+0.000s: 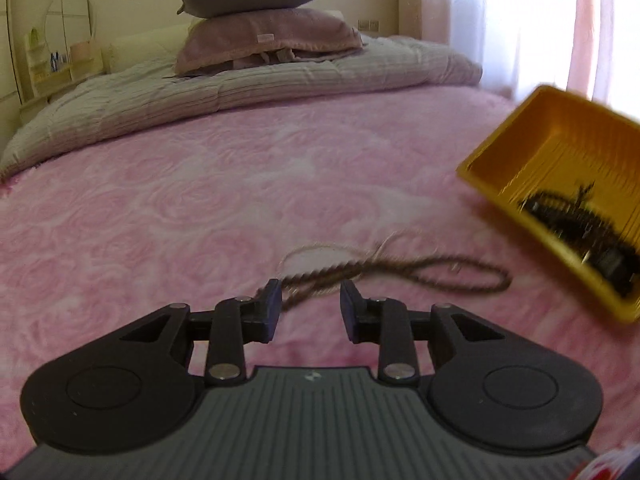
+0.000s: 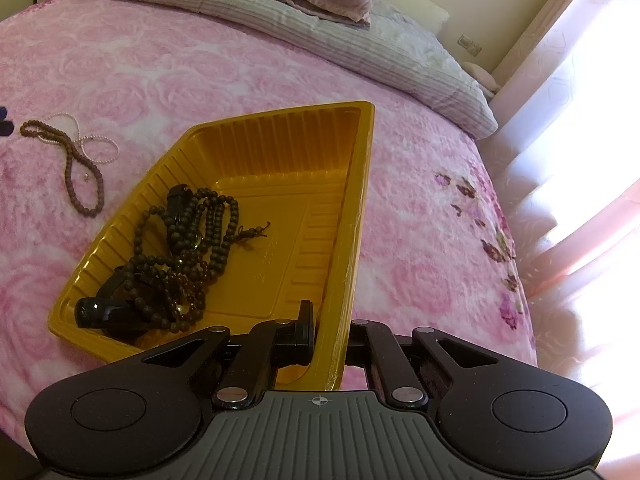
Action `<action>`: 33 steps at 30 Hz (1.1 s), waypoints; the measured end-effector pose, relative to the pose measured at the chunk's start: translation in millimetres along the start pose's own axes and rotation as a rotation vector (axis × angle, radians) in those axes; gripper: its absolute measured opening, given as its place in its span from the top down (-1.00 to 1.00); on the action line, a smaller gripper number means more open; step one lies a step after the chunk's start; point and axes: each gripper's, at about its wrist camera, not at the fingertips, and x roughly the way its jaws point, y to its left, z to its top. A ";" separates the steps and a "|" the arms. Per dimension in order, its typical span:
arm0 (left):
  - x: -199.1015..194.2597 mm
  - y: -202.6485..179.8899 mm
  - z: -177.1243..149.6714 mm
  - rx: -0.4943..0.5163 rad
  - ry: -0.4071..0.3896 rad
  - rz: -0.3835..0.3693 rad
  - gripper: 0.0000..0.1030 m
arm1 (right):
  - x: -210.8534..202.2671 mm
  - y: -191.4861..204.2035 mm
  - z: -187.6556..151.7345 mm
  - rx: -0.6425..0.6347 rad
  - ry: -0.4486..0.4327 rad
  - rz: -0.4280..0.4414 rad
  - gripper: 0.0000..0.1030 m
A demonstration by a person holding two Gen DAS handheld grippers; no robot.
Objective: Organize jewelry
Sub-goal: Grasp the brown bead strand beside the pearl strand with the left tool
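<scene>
clamped on the near wall of the yellow plastic tray (image 2: 352,208), the right claw (image 2: 326,334) holds it on the pink rose-patterned bedspread (image 2: 420,208), dark bead strands (image 2: 188,248) heaped inside. left claw (image 1: 310,300) stands parted and empty, just short of a brown bead necklace (image 1: 400,276) lying tangled with a white pearl strand (image 2: 96,140) on the bedspread, near the tray.

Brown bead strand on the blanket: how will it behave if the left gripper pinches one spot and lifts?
Likely floppy: the brown bead strand lies in loose loops on the pink blanket, so it should dangle and swing. It crosses a white pearl strand, which may drag along. Round beads could slip between the left gripper's open fingers unless pinched squarely.
</scene>
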 end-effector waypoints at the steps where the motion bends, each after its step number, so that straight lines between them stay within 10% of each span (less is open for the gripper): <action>1: 1.2 0.5 -3.4 0.019 0.000 0.010 0.45 | 0.1 -0.1 0.0 -0.001 0.000 -0.001 0.87; 9: 22.3 -3.7 -11.4 0.117 0.014 0.030 0.45 | 1.2 0.0 -0.6 -0.001 0.003 -0.002 0.87; 21: 56.3 1.6 -5.2 0.529 0.080 -0.105 0.47 | 3.2 -1.3 -1.2 0.000 0.008 -0.003 0.87; 33: 77.3 22.0 16.0 0.451 0.226 -0.263 0.86 | 3.6 -2.2 -1.0 -0.001 0.008 -0.003 0.87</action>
